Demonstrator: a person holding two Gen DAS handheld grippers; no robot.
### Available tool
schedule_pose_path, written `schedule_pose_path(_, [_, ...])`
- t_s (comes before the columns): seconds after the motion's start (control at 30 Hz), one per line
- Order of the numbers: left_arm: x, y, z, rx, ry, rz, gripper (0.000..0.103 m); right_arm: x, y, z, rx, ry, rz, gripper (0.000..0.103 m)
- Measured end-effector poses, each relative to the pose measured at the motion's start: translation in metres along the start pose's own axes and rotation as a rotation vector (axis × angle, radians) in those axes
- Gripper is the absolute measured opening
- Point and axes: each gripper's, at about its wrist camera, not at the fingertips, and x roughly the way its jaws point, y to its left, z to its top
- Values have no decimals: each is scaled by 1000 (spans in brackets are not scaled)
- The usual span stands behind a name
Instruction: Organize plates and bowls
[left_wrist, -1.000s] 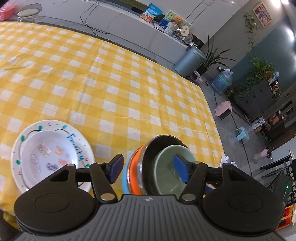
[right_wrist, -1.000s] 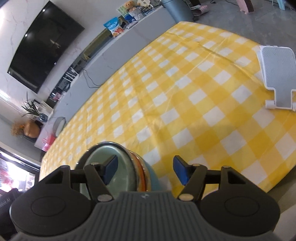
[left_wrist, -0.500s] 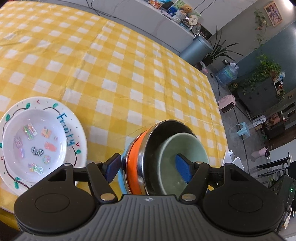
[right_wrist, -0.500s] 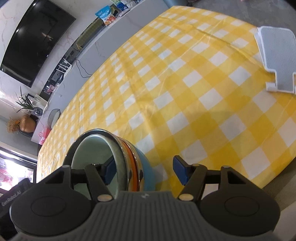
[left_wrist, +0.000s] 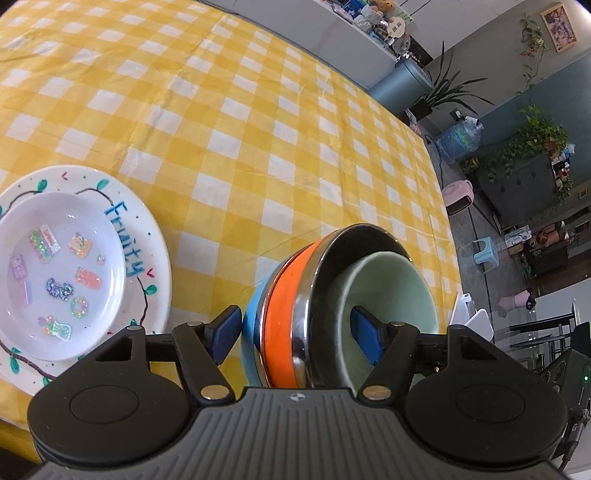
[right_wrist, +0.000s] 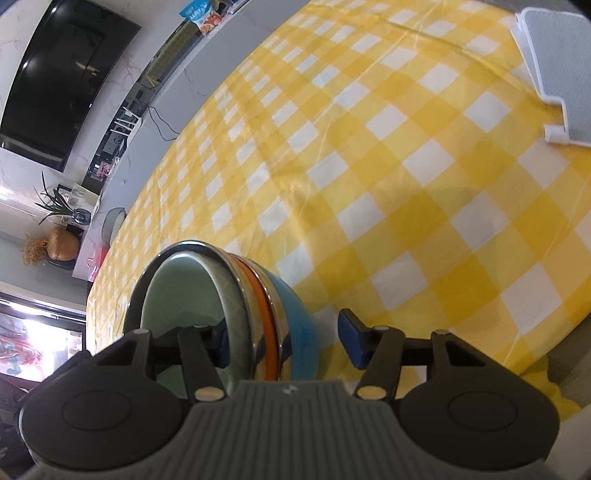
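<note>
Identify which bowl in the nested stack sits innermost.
The pale green bowl. It sits inside the steel-lined orange bowl, which nests in the blue bowl. One fingertip of the left gripper reaches inside it.

A yellow checked tablecloth (left_wrist: 258, 122) covers the table, with a white stand (right_wrist: 554, 62) near its edge.

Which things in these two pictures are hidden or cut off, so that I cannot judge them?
- Bowl stack, both views: its near side is hidden by the claw bodies, so whether the left claw or right claw touches the walls is unclear.
- Green bowl: bottom hidden.
- Plate, left view: cut off by the left edge.
- White stand, right view: cut off by the right edge.
</note>
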Motion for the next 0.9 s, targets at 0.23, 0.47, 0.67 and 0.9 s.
schedule_pose_path(0.23, [10,2,-3,-11,34,2,72,3,1,-1,2,15,15,51])
schedule_pose_path(0.47, [15,6,-2,-25,47,-13,67,5,0,-1,19,29,40,47])
schedule_pose_path(0.67, [15,8,-2,-25,47,-23,66,4,3,-2,-7,23,33,47])
schedule_pose_path(0.9, [10,8,-3,-20,43,-18,66,2,2,-3,-4,21,44,44])
